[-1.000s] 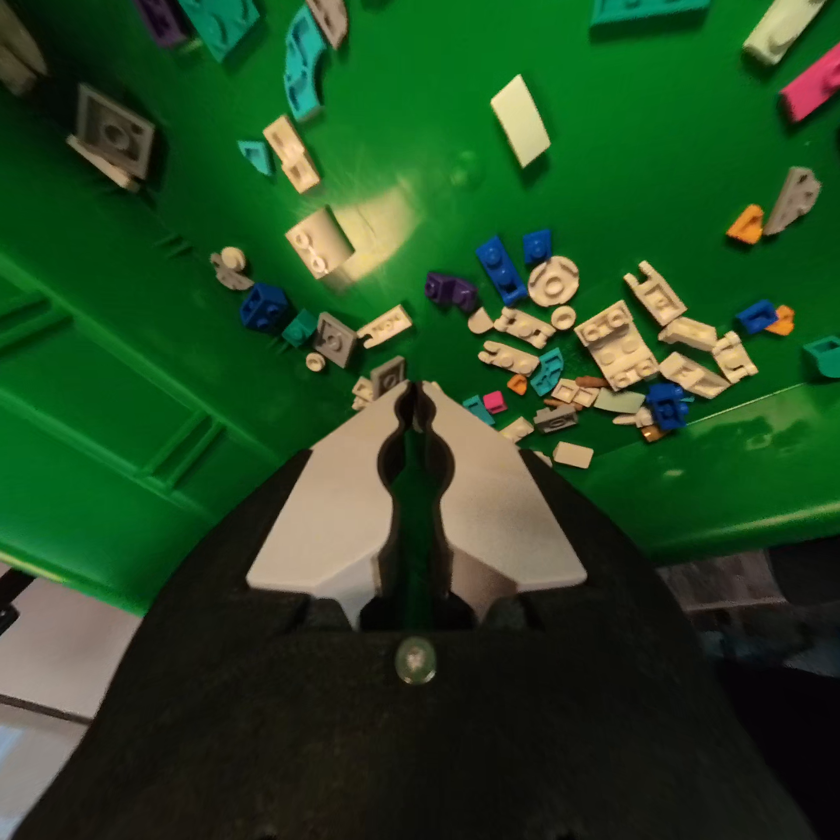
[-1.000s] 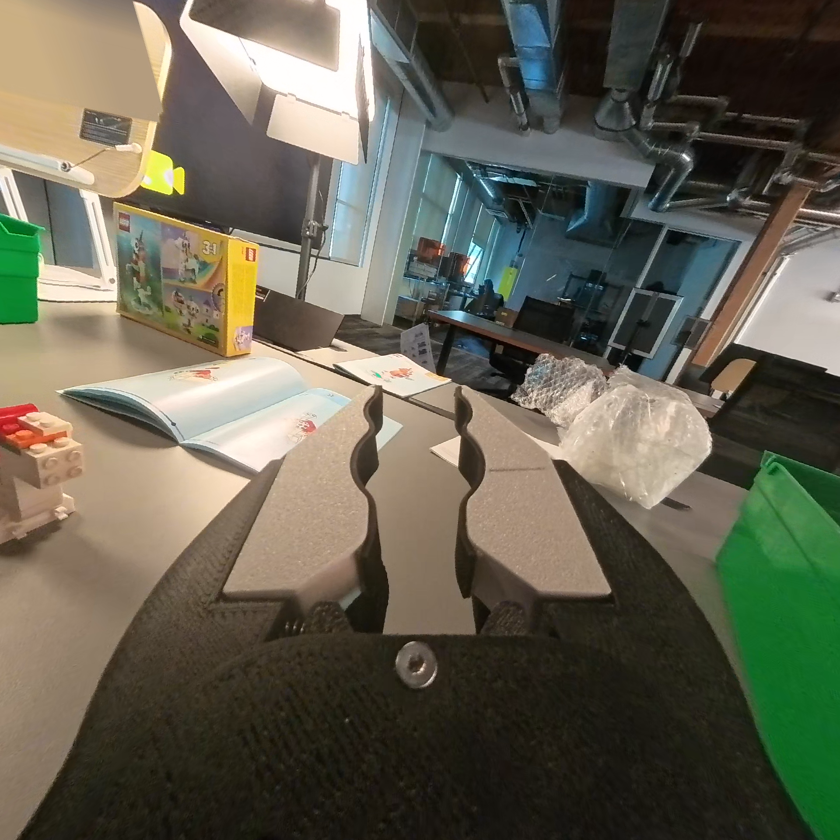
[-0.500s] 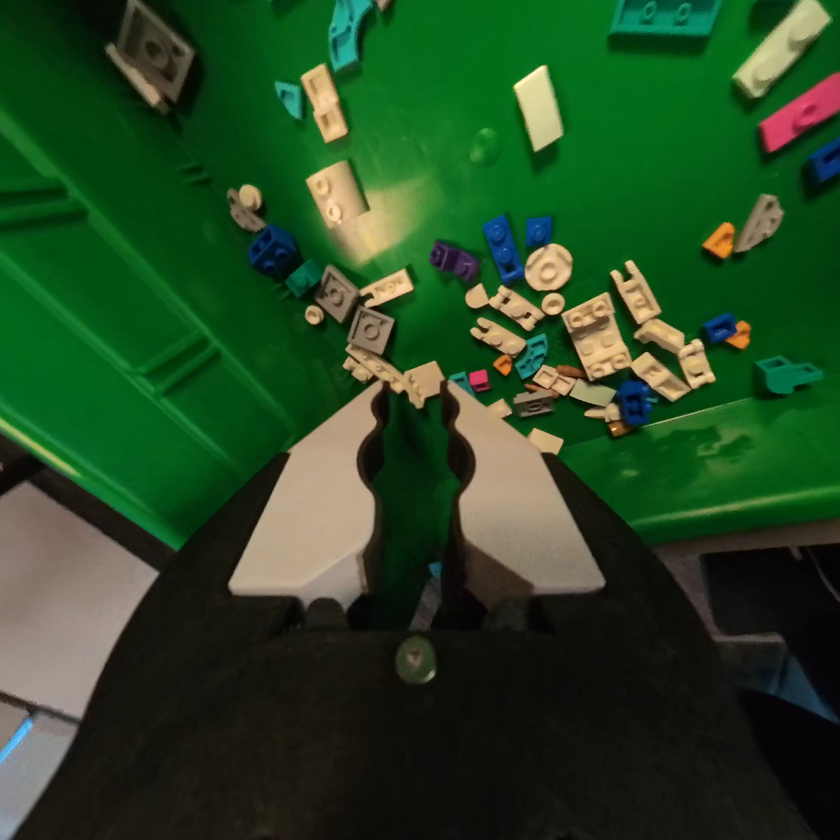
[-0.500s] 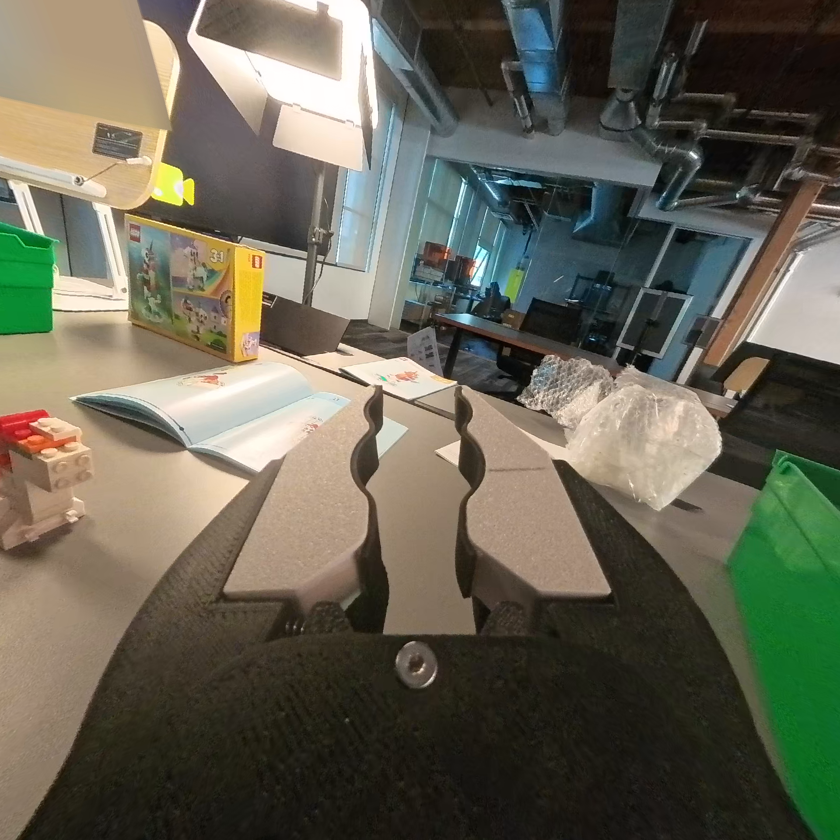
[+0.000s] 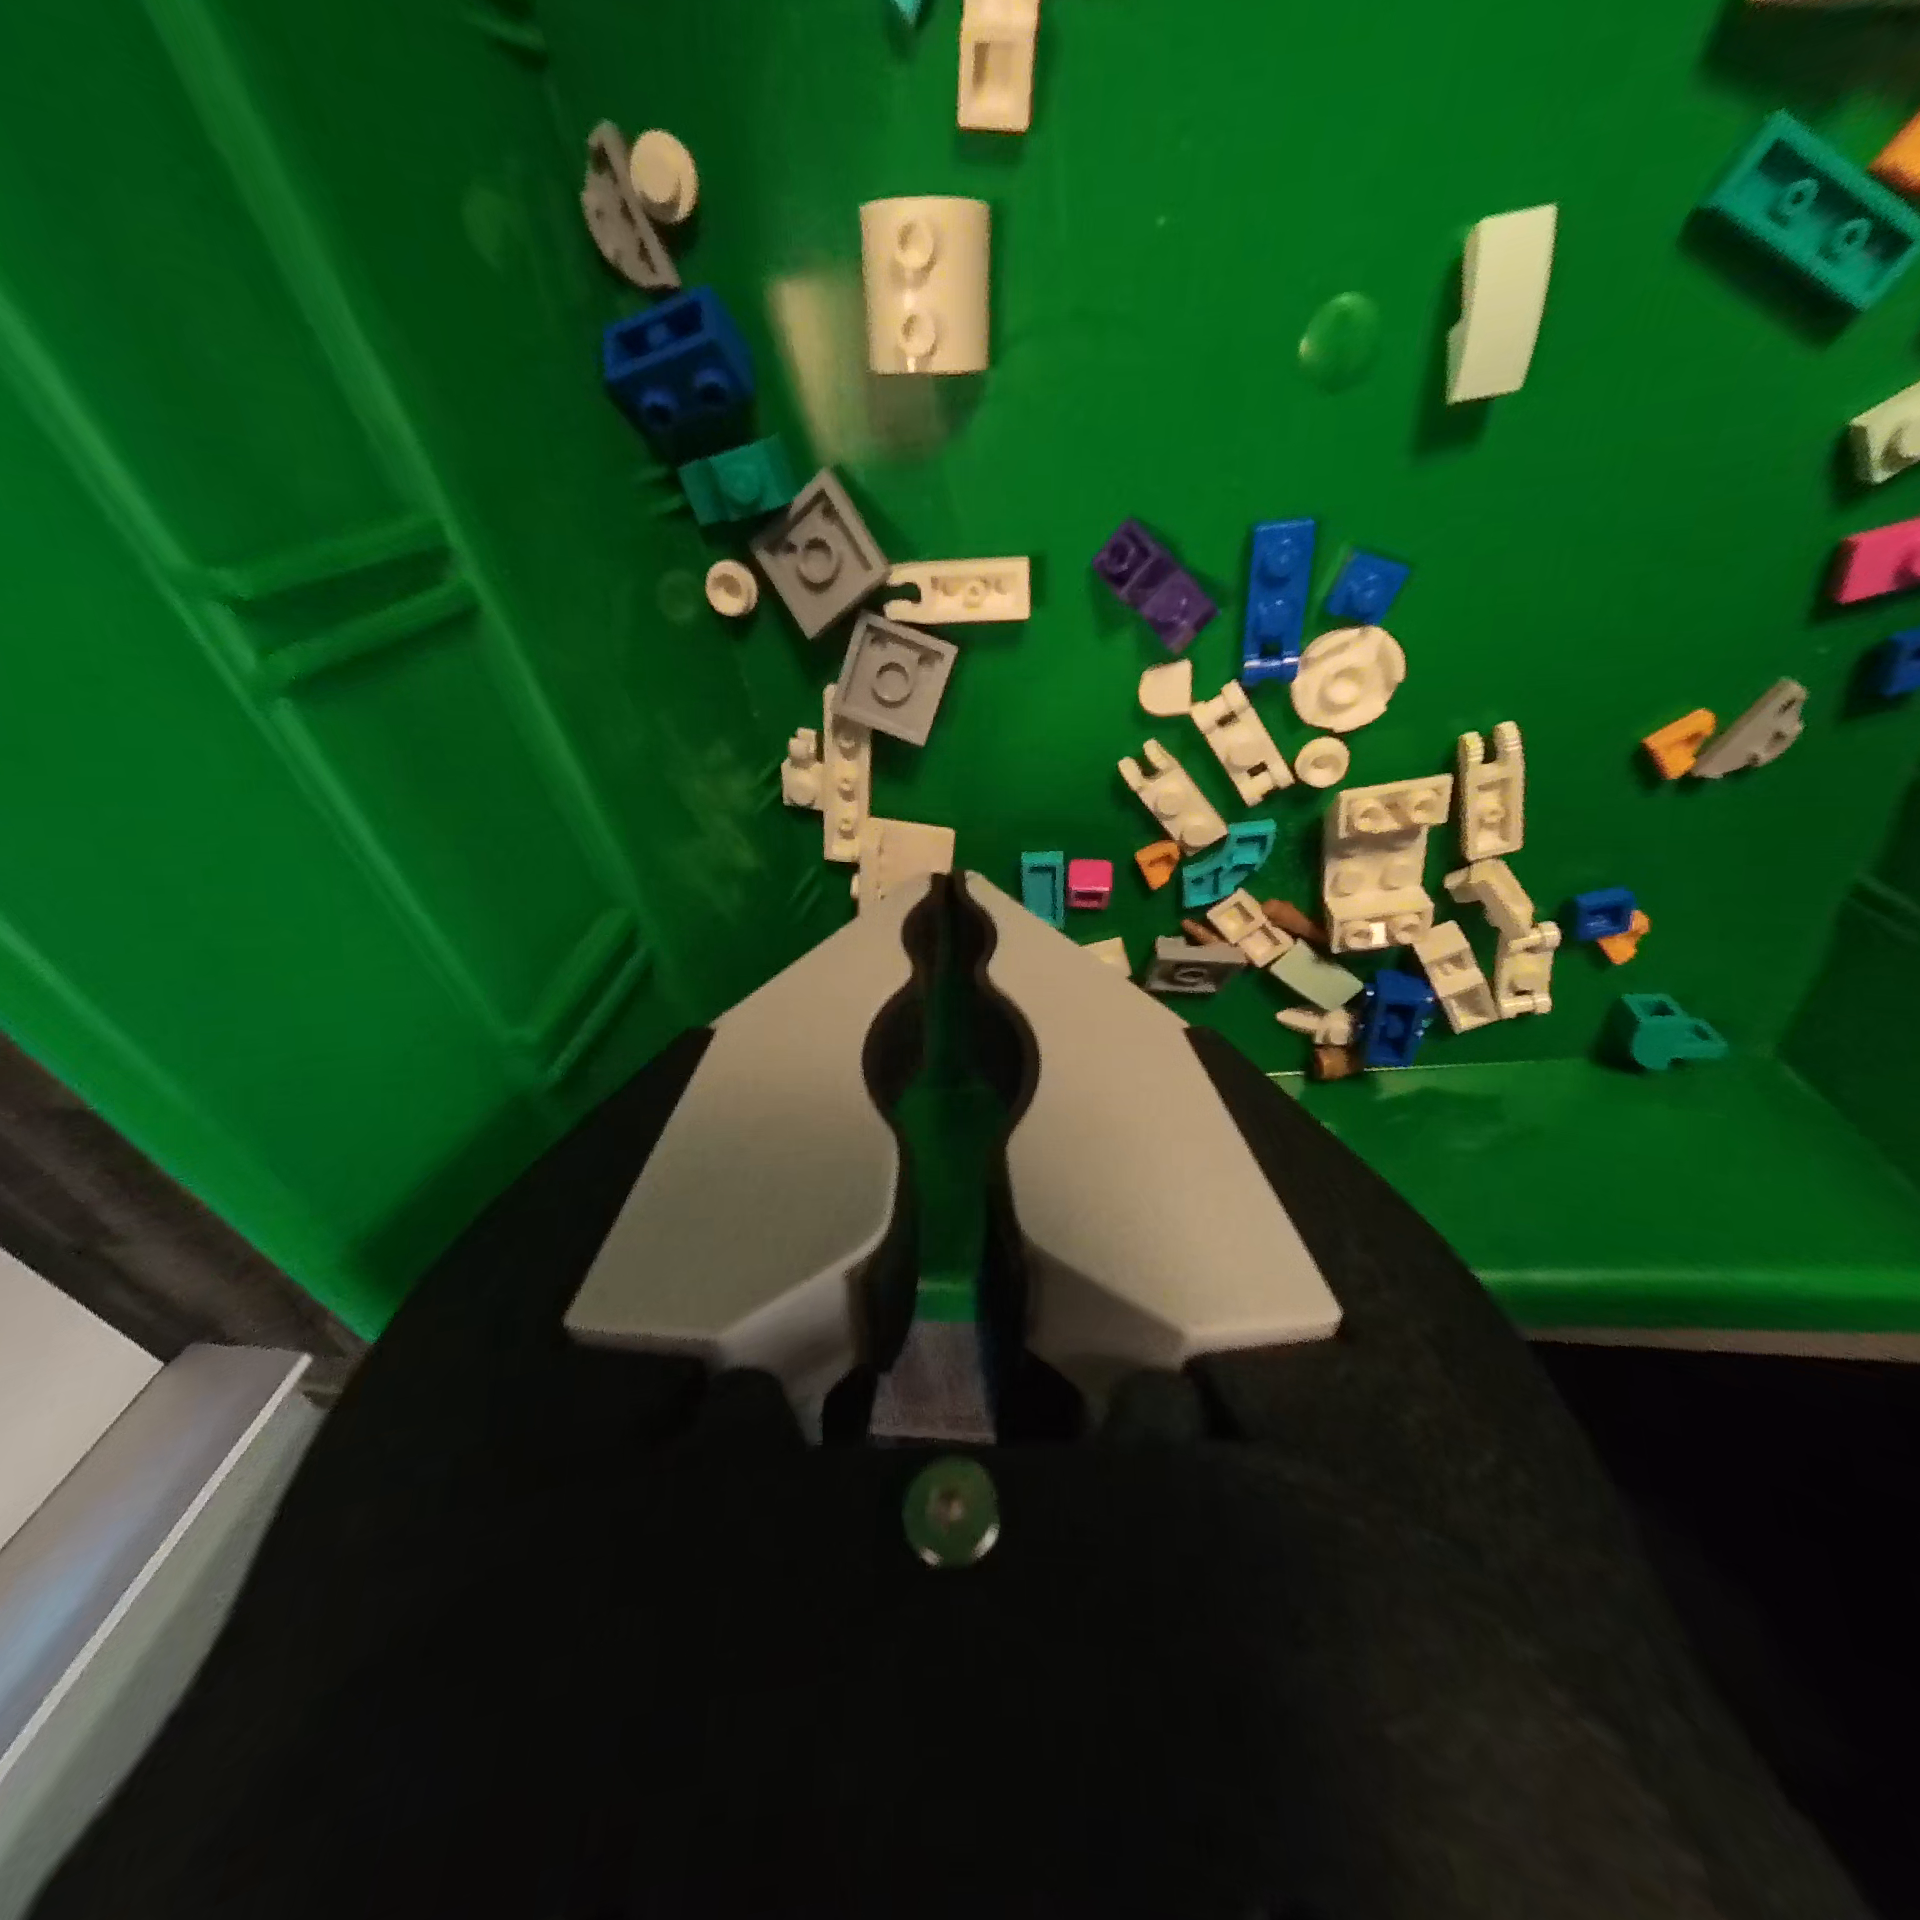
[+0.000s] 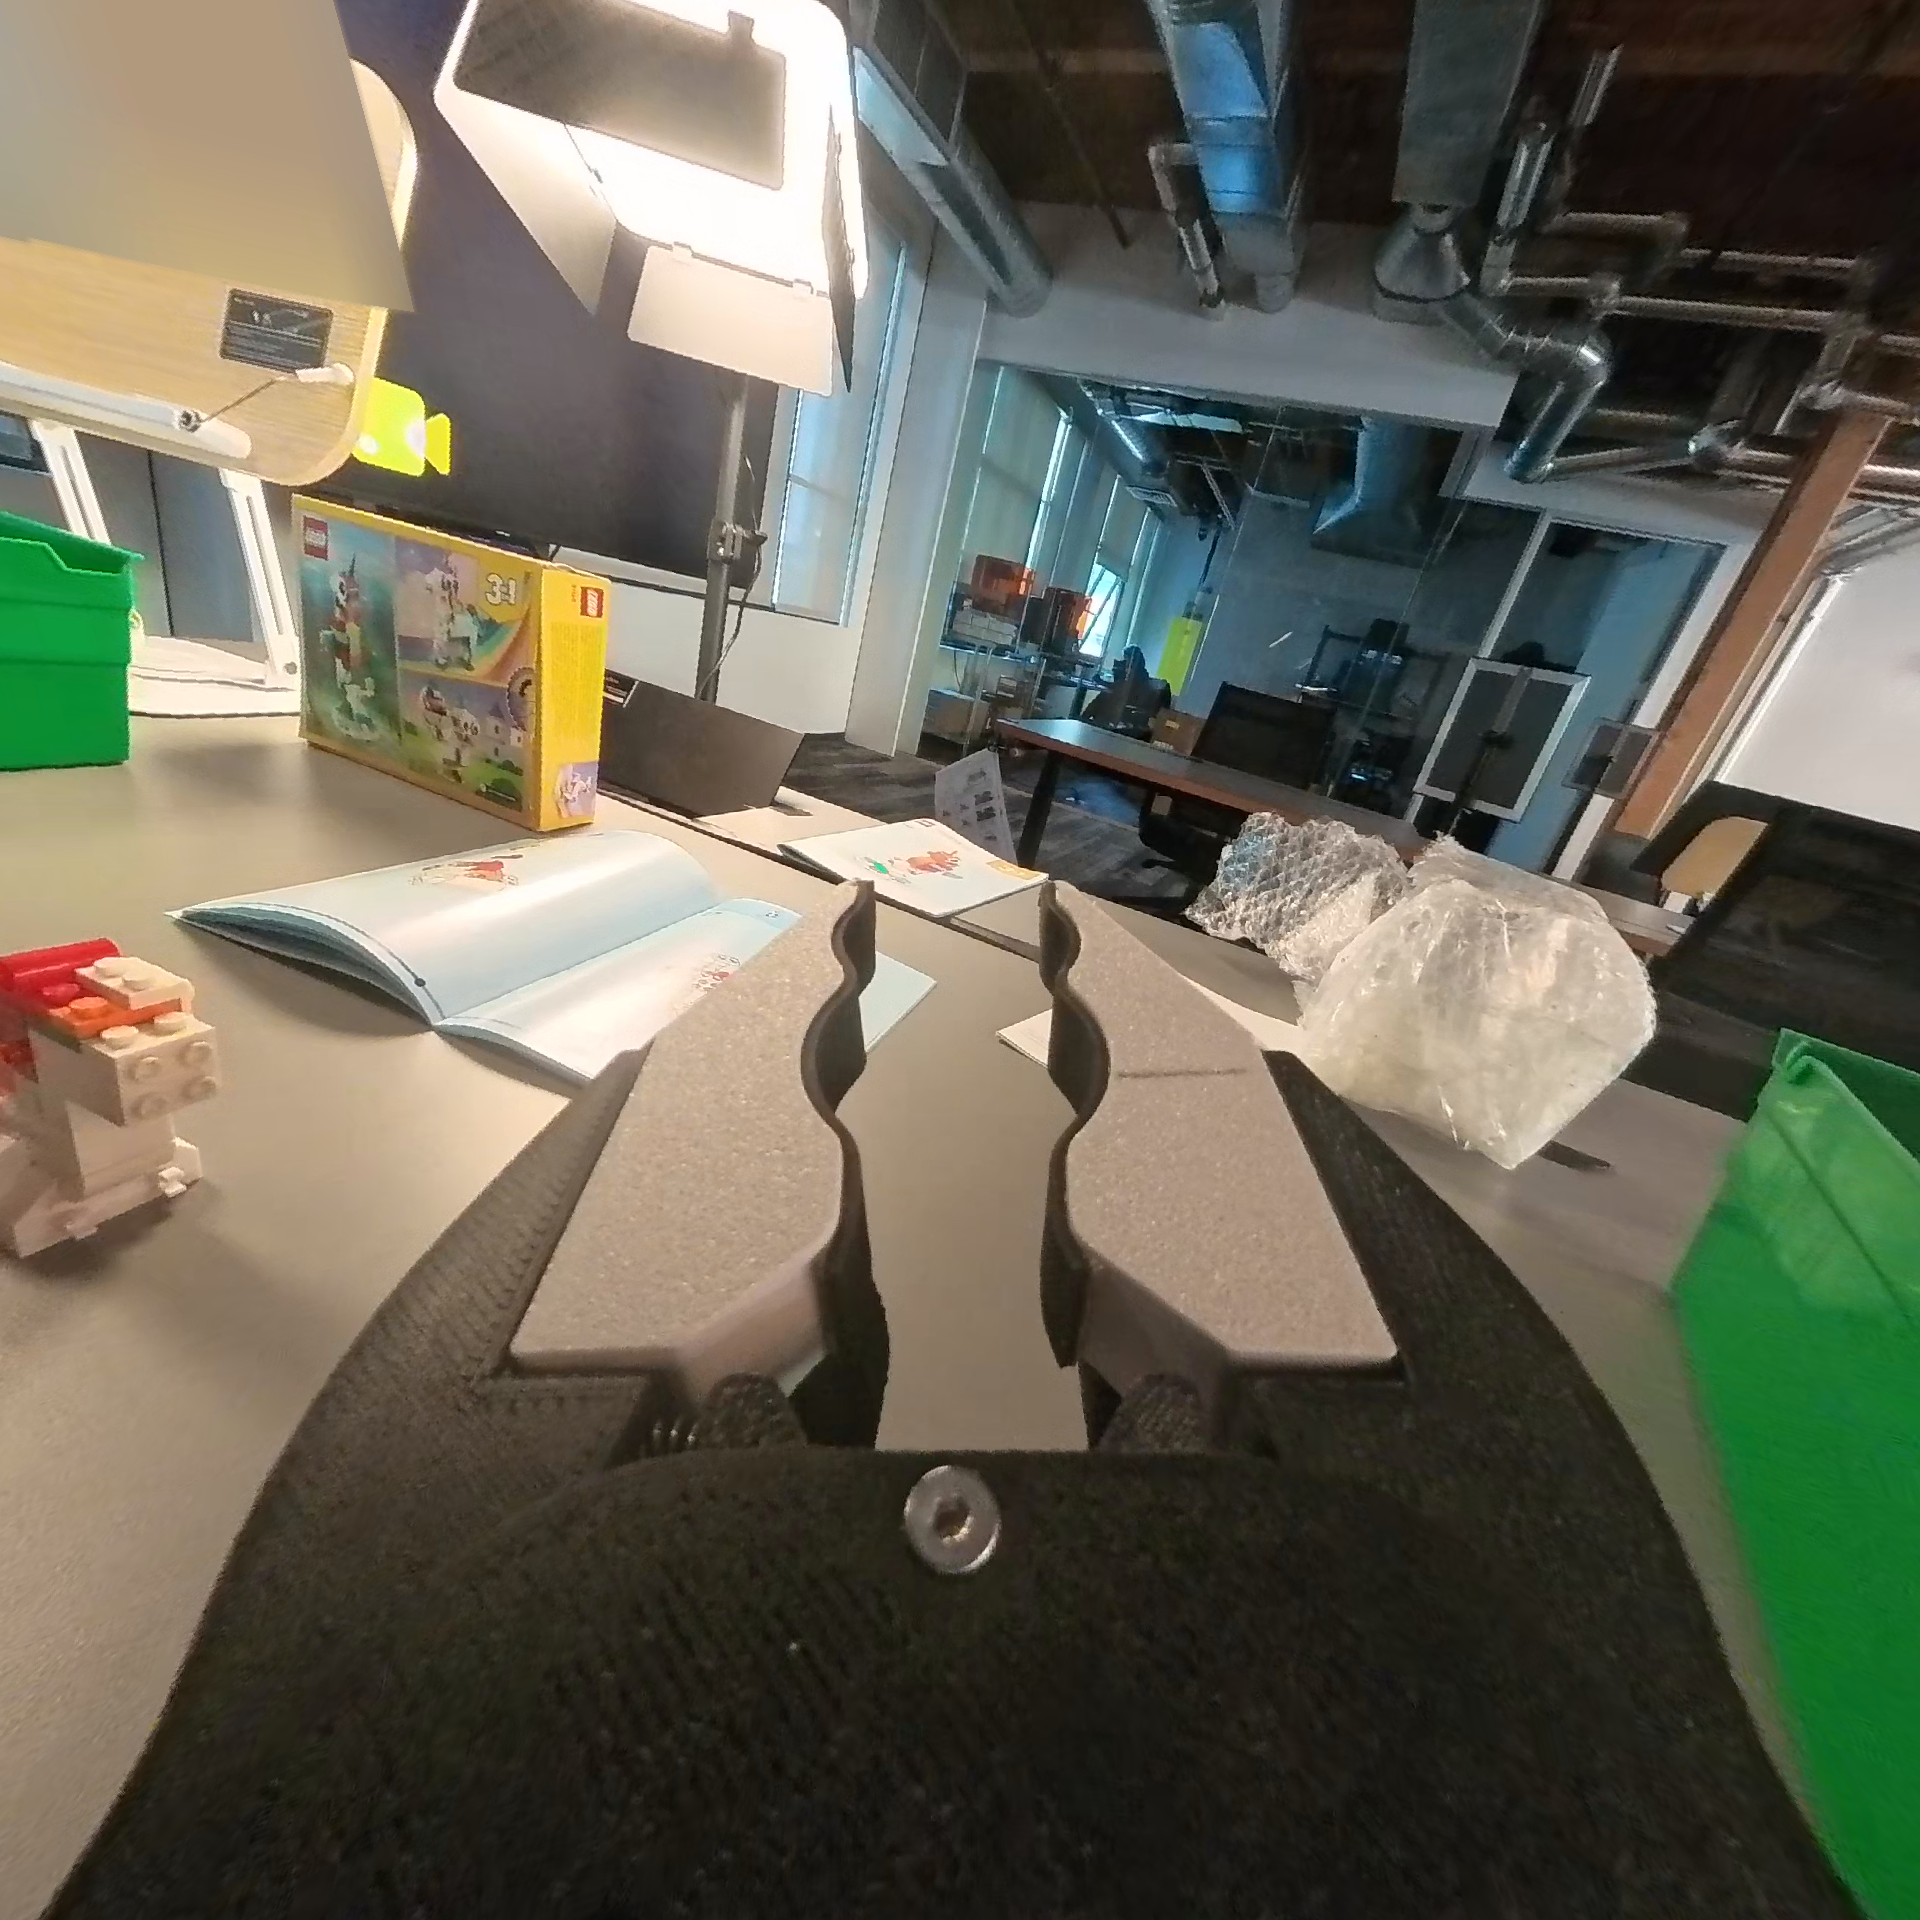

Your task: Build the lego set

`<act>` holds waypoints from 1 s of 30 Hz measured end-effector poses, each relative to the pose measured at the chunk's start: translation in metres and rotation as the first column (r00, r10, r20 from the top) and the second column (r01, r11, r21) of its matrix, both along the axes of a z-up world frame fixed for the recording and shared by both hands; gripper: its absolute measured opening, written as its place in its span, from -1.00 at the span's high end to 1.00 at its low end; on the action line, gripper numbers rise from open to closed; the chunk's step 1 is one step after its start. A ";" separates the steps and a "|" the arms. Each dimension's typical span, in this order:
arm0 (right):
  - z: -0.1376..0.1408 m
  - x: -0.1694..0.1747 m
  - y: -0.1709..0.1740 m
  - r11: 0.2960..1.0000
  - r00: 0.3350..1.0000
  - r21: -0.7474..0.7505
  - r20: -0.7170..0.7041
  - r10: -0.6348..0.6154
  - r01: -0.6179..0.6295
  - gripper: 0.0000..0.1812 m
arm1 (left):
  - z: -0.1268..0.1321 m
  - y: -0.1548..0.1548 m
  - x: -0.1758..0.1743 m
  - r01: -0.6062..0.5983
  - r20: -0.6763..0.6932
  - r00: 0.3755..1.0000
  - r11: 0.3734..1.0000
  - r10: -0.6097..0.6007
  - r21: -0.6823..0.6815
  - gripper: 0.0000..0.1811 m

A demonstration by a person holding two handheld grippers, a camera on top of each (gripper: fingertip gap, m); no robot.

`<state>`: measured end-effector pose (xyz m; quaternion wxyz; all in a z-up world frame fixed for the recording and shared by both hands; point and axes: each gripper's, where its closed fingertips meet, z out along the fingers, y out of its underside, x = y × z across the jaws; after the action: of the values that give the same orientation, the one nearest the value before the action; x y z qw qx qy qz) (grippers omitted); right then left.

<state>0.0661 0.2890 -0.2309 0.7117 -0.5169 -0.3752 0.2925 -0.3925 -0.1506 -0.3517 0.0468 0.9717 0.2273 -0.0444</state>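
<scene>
**Left claw poised over the brick bin, right claw held above the worktop**

The left claw (image 5: 951,883) is being held clenched, its tips almost meeting with nothing visible between them, inside a green bin (image 5: 312,727) where loose lego pieces (image 5: 1382,862) are lying scattered. A white plate (image 5: 909,847) is lying just beyond the tips, partly hidden by them; two grey square plates (image 5: 894,681) are resting farther ahead, and a denser cluster of white, blue and teal pieces is spread to the right of the claw.

The right claw (image 6: 951,904) is being held released, empty, above the grey worktop (image 6: 312,1195). The partly built lego model (image 6: 99,1081) is standing well to its left, apart from it. An open instruction booklet (image 6: 520,945) is lying ahead-left, with the yellow set box (image 6: 447,665) standing behind it. Crumpled plastic bags (image 6: 1475,1008) are sitting ahead-right, and a green bin edge (image 6: 1808,1299) is showing at the right.
</scene>
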 end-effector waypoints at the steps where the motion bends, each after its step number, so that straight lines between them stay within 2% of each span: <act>1: 0.000 0.000 0.000 1.000 1.000 -0.001 -0.001 0.001 -0.001 0.67 | 0.000 0.000 0.000 0.012 -0.005 1.000 1.000 -0.012 0.005 1.00; 10: 0.001 -0.001 -0.001 1.000 1.000 -0.004 -0.007 0.014 -0.014 0.67 | -0.002 0.003 0.015 0.069 -0.023 0.997 0.991 -0.067 0.112 1.00; 13: 0.001 -0.001 -0.001 1.000 1.000 -0.006 -0.008 0.017 -0.017 0.67 | 0.011 0.006 -0.003 0.068 -0.174 0.984 0.988 -0.044 0.135 1.00; 16: 0.001 -0.001 -0.002 1.000 1.000 -0.006 -0.009 0.018 -0.018 0.67 | 0.025 0.005 -0.019 0.107 -0.318 0.945 0.989 -0.071 0.097 1.00; 21: 0.001 0.000 -0.001 1.000 1.000 -0.011 -0.017 0.020 -0.020 0.67 | 0.013 -0.001 -0.023 0.153 -0.366 0.914 0.984 -0.175 -0.090 1.00; 23: 0.002 0.000 -0.001 1.000 1.000 -0.013 -0.020 0.020 -0.021 0.67 | 0.010 -0.007 -0.029 0.136 -0.393 0.900 0.979 -0.187 -0.154 1.00; 27: 0.002 0.000 -0.001 1.000 0.999 -0.016 -0.024 0.023 -0.023 0.67 | 0.005 -0.011 -0.028 0.116 -0.378 0.909 0.979 -0.174 -0.170 1.00; 30: 0.002 0.000 -0.001 0.999 0.999 -0.018 -0.028 0.026 -0.026 0.67 | -0.003 -0.008 -0.019 0.122 -0.295 0.943 0.986 -0.151 -0.114 1.00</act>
<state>0.0662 0.2875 -0.2289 0.7081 -0.5144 -0.3693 0.3124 -0.4113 -0.1584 -0.3543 0.0539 0.9635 0.1614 -0.2065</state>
